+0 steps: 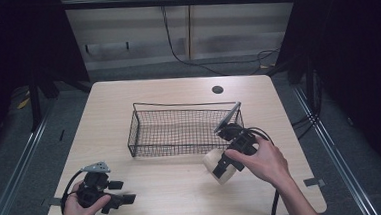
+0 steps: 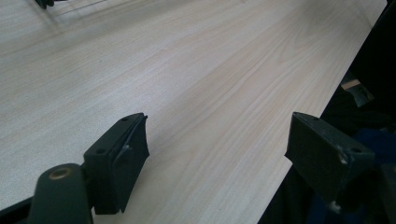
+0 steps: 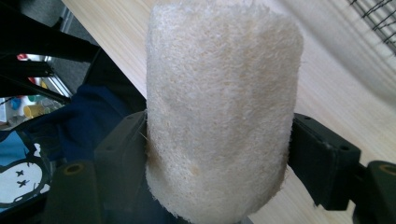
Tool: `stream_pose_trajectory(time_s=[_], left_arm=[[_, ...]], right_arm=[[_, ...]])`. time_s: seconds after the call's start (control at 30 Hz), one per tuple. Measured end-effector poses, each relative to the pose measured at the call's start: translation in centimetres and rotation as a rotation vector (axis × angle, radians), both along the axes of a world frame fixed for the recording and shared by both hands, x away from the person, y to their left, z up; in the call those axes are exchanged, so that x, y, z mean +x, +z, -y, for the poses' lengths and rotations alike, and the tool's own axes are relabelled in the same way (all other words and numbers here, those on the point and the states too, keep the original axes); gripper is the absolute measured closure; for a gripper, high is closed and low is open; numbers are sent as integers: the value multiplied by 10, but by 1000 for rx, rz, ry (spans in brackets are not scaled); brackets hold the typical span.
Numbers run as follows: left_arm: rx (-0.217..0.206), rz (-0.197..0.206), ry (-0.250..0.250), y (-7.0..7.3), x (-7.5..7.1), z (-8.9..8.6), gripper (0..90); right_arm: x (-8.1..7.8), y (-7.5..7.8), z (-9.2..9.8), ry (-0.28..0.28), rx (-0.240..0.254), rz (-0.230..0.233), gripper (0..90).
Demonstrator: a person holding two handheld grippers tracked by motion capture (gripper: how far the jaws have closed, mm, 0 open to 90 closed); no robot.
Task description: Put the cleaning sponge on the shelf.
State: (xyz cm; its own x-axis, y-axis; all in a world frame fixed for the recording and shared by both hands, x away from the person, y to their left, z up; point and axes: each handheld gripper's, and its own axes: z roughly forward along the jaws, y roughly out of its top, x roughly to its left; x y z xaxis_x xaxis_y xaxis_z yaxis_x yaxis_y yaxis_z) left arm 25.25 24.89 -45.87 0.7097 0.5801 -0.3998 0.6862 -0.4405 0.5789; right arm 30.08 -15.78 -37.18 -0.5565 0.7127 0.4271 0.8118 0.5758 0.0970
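The left gripper [image 2: 217, 154] holds its black fingers [image 2: 119, 158] wide apart over the bare wooden table [image 2: 187, 70] near its edge.

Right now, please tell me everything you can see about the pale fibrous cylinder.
The pale cream fibrous cylinder, like a loofah sponge, has a rough, fuzzy surface and a flat end. The right hand-held gripper clamps its sides between two black jaws. In the high view it is held beside the black wire mesh basket, near the light wooden table.

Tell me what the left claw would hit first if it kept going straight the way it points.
Probably nothing soon. The left claw stands open, low over the bare table, aimed along its near edge. In the high view it points right, short of the wire basket. Depth is unclear, so it might graze the tabletop.
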Motion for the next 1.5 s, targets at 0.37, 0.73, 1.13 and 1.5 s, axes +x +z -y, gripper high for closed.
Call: stream_pose_trajectory(time_s=[0.37,0.73,1.13,1.5], left_arm=[[1,-4,-3,0,1,0,207],[1,-1,-3,0,1,-1,207],[3,-4,-2,-1,0,0,207],[2,-4,-3,0,1,0,207]], right_arm=[[14,15,-1,-10,26,21,246],[31,31,-1,-58,-11,54,246],[49,37,9,-161,-30,61,246],[64,35,14,-268,-66,64,246]])
